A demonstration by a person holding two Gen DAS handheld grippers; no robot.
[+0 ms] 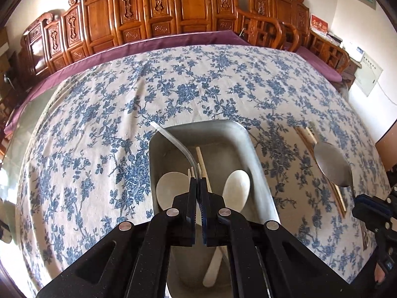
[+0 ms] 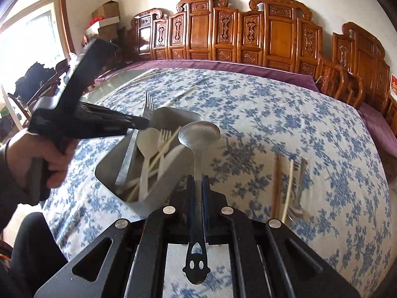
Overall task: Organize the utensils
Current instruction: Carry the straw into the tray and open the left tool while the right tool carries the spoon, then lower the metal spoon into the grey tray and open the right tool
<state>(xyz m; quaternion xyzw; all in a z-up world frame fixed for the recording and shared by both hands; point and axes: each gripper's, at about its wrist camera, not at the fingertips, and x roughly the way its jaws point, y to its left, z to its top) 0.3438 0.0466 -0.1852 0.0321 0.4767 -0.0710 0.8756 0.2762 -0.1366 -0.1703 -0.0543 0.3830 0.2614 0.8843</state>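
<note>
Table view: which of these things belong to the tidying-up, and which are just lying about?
In the job: metal tray; metal fork in the left gripper; metal spoon in the right gripper; plastic cutlery in the tray; chopsticks on the cloth.
Just there: flowered tablecloth; carved wooden chairs; cardboard boxes.

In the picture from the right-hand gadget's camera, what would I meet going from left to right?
The person's hand gripping the left gripper → metal tray of utensils → metal spoon held in the right gripper → chopsticks on the flowered tablecloth.
</note>
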